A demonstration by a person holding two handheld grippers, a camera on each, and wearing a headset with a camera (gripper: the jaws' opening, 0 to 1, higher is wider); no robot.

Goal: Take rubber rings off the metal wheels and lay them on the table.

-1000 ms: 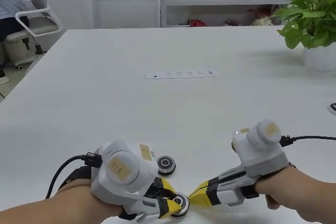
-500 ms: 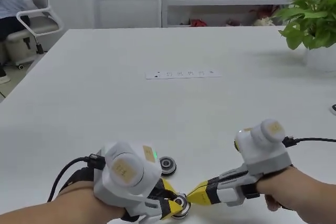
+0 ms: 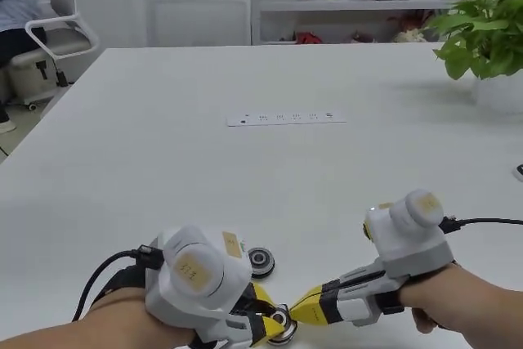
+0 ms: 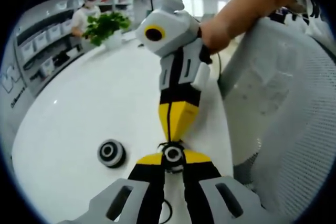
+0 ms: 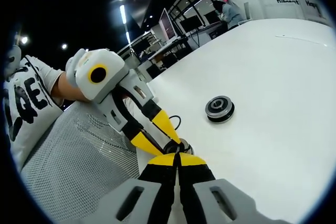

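Observation:
A small metal wheel (image 3: 283, 317) with a black rubber ring is held just above the table's near edge. My left gripper (image 3: 274, 322) is shut on it, with its yellow jaws on either side of the wheel (image 4: 172, 153). From the right, my right gripper (image 3: 297, 310) meets that wheel, jaws pressed together and pinching the ring at the rim (image 5: 177, 147). In the left gripper view the right gripper (image 4: 176, 135) comes down from above. A second wheel (image 3: 261, 260) with its ring on lies flat on the white table (image 3: 270, 177), just beyond the left gripper.
A white power strip (image 3: 286, 118) lies mid-table. A potted plant (image 3: 482, 26) stands at the far right. An office chair (image 3: 49, 42) is beyond the far left corner. Cables trail from both grippers. A mesh chair back (image 4: 283, 103) is close by.
Both grippers have stayed joined at the held wheel and drifted slightly toward the near edge. The second wheel has not moved.

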